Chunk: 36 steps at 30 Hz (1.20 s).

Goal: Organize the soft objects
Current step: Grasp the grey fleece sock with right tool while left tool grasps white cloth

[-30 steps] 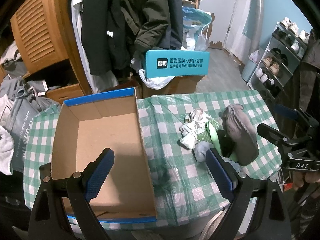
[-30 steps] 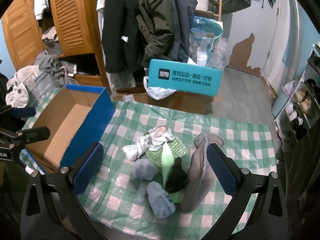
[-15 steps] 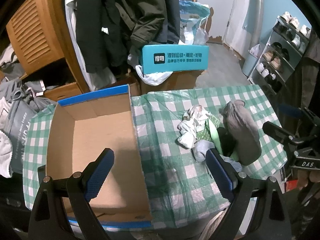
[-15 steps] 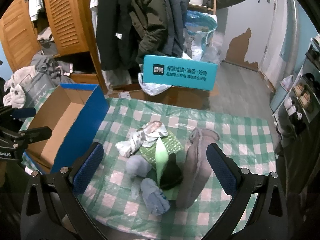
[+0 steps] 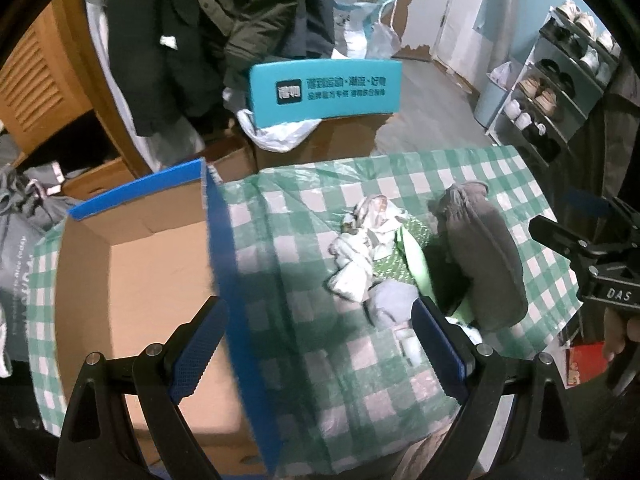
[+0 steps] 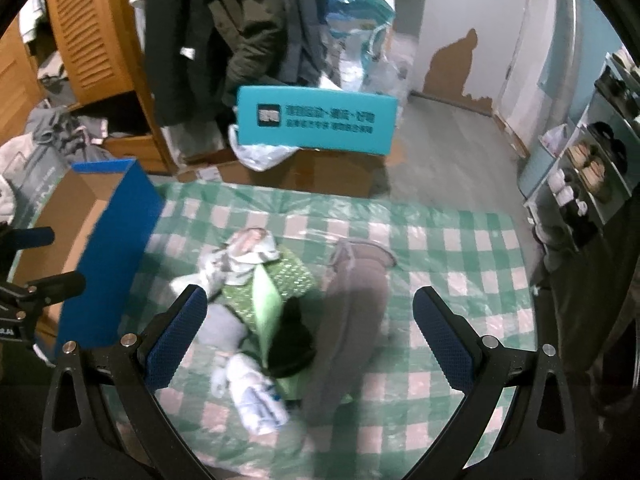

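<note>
A heap of soft things lies on the green checked tablecloth (image 5: 304, 240): a long grey piece (image 5: 484, 256), a white crumpled cloth (image 5: 360, 240), a green knitted piece (image 6: 288, 280), a small black piece (image 6: 290, 346) and a pale blue roll (image 6: 256, 400). An open cardboard box with blue walls (image 5: 152, 280) stands to the left. My left gripper (image 5: 320, 348) is open and empty, over the box's right wall. My right gripper (image 6: 310, 342) is open and empty, just above the heap.
A teal box (image 5: 324, 92) sits on cartons beyond the table. Hanging coats (image 6: 248, 28) and a wooden wardrobe (image 6: 92, 28) stand behind. A shoe rack (image 5: 560, 72) is at the right. Clothes are piled at the left (image 5: 20, 240).
Both grippers have moved forward and lower. The left one has shifted right, from over the box to its right wall. The right one has closed in on the heap. Both stay open.
</note>
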Each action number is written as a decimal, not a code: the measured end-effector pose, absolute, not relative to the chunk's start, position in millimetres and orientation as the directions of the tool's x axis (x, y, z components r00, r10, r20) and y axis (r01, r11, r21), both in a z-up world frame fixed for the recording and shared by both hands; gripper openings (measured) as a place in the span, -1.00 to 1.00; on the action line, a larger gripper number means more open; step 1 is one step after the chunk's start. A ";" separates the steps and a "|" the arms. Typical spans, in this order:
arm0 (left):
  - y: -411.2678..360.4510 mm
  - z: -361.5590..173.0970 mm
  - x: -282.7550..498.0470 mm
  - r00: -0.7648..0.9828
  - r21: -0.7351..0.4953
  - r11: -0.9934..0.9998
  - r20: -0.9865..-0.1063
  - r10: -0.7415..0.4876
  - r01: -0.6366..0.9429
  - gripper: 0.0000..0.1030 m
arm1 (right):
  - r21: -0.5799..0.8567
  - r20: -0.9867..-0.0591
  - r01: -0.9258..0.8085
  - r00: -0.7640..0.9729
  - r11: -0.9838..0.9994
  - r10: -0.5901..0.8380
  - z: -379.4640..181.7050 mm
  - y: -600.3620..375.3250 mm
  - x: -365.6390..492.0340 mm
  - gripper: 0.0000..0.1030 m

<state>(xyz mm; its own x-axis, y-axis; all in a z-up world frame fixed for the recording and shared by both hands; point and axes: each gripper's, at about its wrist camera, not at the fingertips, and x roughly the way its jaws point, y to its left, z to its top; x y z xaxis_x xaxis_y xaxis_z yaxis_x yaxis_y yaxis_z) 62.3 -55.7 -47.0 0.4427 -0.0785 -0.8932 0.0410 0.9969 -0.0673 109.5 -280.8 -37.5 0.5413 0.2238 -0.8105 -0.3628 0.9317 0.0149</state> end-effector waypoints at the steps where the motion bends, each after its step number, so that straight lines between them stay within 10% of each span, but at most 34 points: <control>1: -57.9 -50.6 66.6 0.437 -0.069 0.997 -0.896 -0.080 0.042 0.83 | 0.011 -0.817 -0.354 0.536 0.935 0.213 -40.4 -284.2 114.2 0.98; 36: -94.3 -153.4 159.3 0.252 -0.101 0.993 -0.961 -0.115 0.067 0.83 | 0.137 -0.942 -0.188 0.280 0.973 0.186 -138.2 -316.9 181.0 0.97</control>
